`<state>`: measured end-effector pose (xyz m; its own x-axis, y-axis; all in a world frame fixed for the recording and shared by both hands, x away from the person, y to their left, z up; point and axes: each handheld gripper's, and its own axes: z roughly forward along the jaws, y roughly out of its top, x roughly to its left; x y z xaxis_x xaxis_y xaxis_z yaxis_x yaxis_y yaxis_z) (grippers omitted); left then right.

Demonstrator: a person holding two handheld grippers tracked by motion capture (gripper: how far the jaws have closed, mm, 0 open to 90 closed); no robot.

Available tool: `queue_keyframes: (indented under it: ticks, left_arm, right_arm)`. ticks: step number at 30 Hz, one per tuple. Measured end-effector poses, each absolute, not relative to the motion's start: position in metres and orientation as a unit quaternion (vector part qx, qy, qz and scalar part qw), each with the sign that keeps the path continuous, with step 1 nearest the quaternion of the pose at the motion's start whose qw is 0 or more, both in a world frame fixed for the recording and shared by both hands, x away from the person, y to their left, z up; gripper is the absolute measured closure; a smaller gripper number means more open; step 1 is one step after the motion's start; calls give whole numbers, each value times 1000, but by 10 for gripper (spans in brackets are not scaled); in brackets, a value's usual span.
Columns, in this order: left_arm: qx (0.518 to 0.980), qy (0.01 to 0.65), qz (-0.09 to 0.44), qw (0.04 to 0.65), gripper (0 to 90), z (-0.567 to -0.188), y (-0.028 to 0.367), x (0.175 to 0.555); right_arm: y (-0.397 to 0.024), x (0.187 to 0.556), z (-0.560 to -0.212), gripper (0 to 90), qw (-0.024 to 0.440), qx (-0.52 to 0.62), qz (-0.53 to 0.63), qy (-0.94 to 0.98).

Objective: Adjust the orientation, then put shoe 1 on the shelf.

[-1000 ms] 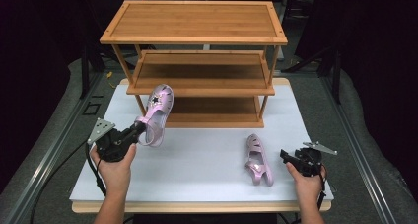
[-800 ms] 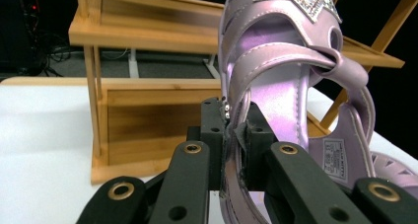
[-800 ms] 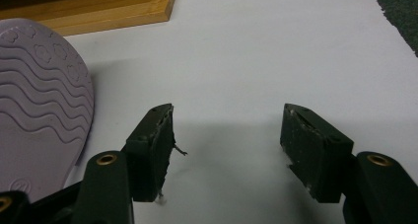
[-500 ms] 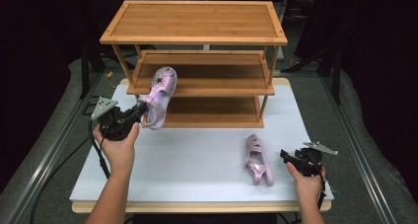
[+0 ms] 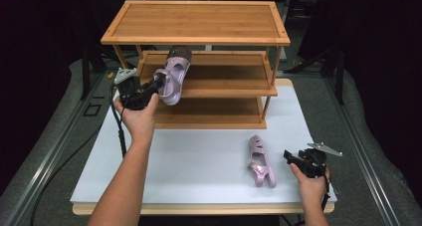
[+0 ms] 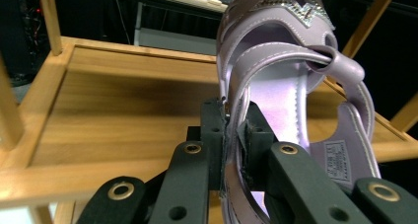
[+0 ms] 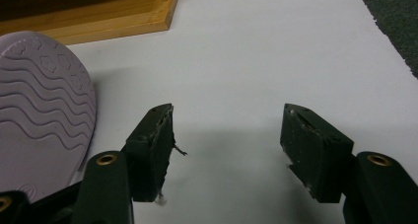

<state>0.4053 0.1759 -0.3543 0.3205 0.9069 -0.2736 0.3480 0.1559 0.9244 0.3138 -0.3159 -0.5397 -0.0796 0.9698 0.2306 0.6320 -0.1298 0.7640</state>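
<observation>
Left gripper (image 5: 158,83) clamps one lilac sandal (image 5: 173,74) by its heel strap, held at the rack's middle shelf (image 5: 224,79) (not yet set down). Second sandal (image 5: 261,161) lies on the white table (image 5: 199,156) beside the right gripper (image 5: 288,157), jaws wide, empty. Roughly halfway.

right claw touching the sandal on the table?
Apart. In the right gripper view the right claw stands open over bare table, and the sandal's sole lies left of its left jaw with a strip of table between.
</observation>
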Motion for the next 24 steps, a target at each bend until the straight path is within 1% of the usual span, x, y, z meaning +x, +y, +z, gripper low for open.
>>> queue_keyframes:
  ticks: [6,10,13,16,21,24]
  left_arm:
    - [590,541,248,545,832,-359,161,425]
    - [588,548,257,536,832,-361,151,435]
    - [585,559,254,530,832,-363,145,443]
    - [579,568,247,530,832,-365,142,451]
    - [577,574,257,522,830,-364,139,461]
    - [577,581,254,515,829,-363,138,467]
  right_arm:
    - [-316,314,-539,373,216,643,390,623]
    - [-317,313,-539,373,219,643,390,621]
    - [-318,313,-538,372,218,643,395,619]
    - [-319,313,-539,372,215,644,396,618]
    - [-319,312,-538,372,217,641,398,619]
    - [-319,312,-538,372,215,642,396,620]
